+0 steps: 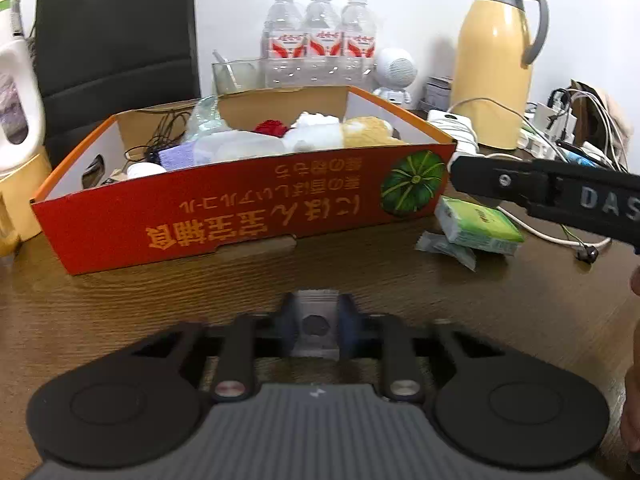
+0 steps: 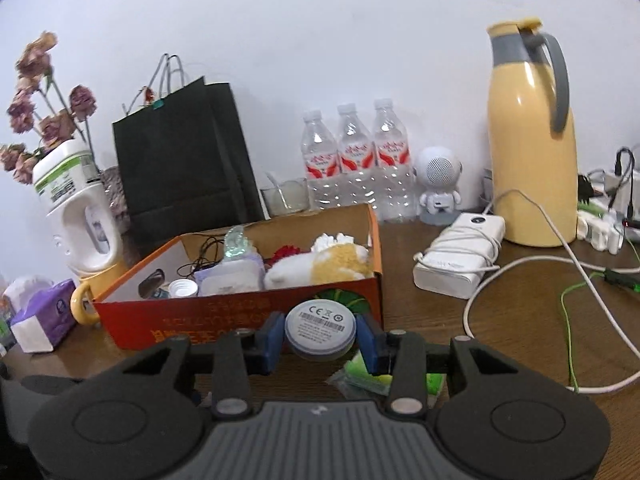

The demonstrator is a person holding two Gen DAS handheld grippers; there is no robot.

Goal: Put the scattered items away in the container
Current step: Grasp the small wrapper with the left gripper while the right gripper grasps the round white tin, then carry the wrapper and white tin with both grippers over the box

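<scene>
Near the front edge of the wooden table [image 1: 120, 312], a small grey sachet [image 1: 316, 320] is clamped between the blue pads of the left gripper [image 1: 317, 330], low over the tabletop. A round white puck-like device [image 2: 320, 330], label side up, is gripped by the right gripper [image 2: 321, 338] above a green tissue pack [image 1: 478, 226] and a clear wrapper [image 1: 446, 249], which are seen beside the right front corner of the orange cardboard box [image 1: 224, 216]. Inside the box, a plush toy [image 2: 320, 266], a red item [image 1: 272, 127], a white cap [image 2: 183, 289] and black cables [image 1: 160, 142] are held. Toward the back edge, three water bottles [image 1: 320, 36] and a yellow thermos jug [image 1: 496, 64] are lined against the wall.
</scene>
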